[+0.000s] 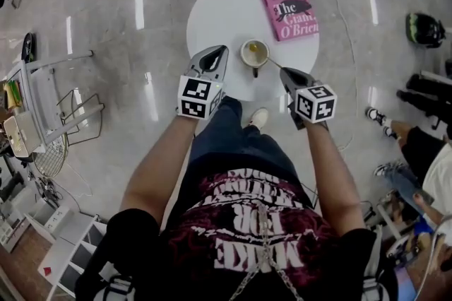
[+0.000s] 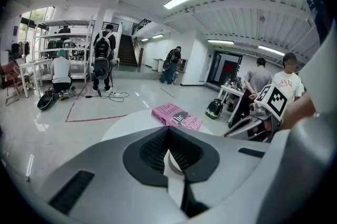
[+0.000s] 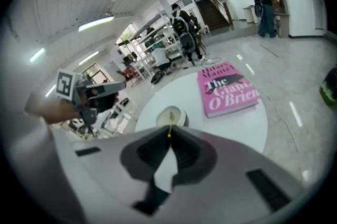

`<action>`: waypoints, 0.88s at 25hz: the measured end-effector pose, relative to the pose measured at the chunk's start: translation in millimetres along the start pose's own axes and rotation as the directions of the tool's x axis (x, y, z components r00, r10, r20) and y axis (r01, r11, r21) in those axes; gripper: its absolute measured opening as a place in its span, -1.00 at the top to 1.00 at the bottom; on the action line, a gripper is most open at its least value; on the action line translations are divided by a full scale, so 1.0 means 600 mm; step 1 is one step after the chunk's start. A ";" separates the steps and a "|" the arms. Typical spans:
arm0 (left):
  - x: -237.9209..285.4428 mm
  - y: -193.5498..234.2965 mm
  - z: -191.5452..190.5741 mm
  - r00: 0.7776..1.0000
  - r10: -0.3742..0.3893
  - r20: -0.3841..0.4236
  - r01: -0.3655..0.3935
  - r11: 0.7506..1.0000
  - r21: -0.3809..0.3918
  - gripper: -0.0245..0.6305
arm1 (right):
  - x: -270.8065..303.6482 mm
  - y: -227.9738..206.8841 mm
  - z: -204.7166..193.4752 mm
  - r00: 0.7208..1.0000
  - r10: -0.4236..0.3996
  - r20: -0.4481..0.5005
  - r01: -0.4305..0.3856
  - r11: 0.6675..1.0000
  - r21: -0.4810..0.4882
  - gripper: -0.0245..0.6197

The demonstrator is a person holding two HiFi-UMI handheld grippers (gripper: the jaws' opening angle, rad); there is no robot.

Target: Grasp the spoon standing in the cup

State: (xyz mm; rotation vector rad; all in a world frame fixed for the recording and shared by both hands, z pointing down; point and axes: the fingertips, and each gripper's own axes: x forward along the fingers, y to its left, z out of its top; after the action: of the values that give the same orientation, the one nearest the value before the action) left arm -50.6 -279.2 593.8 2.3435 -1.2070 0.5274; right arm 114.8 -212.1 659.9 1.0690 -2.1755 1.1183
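right gripper view: gripper (image 3: 169, 132) clamps spoon (image 3: 170, 122)

open tabletop (image 1: 219, 17) left of cup (image 1: 255, 52), book (image 1: 288, 8) beyond

left gripper (image 1: 220, 51): pale grey moulded shell tapering to a wedge; black ribbed pads inside the jaws
right gripper (image 1: 284, 71): same wedge shape, darker grey shell
left cube (image 1: 200, 96): white, black square codes
right cube (image 1: 316, 103): white, black square codes
shirt (image 1: 254, 229): black, short sleeves, dark red print, white block lettering
chain (image 1: 263, 257): thin metal, down the shirt's middle
jeans (image 1: 224, 133): dark blue, beyond the shirt's hem
shoe (image 1: 258, 118): white
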 end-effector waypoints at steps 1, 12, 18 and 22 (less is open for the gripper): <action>0.000 0.003 -0.001 1.000 0.002 -0.003 -0.002 1.000 -0.002 0.85 | 0.005 -0.001 -0.003 1.000 0.000 -0.006 0.000 1.000 0.001 0.81; 0.013 0.018 -0.019 0.999 0.005 -0.034 -0.006 1.000 -0.007 0.85 | 0.037 -0.021 -0.017 0.999 -0.009 -0.049 0.009 1.000 0.009 0.81; 0.021 0.004 -0.016 1.000 -0.010 -0.029 0.010 1.000 -0.001 0.85 | 0.047 -0.023 -0.025 0.998 -0.027 -0.065 0.026 1.000 -0.008 0.81; 0.017 -0.006 -0.005 1.000 -0.013 -0.016 0.013 1.000 0.001 0.85 | 0.042 -0.022 -0.030 0.997 -0.035 -0.069 0.033 0.999 -0.030 0.81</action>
State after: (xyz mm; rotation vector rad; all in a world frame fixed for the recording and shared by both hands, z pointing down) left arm -42.7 -282.5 600.7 2.3419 -1.1834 0.5412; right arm 111.8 -212.9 693.7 1.0351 -2.1054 1.0892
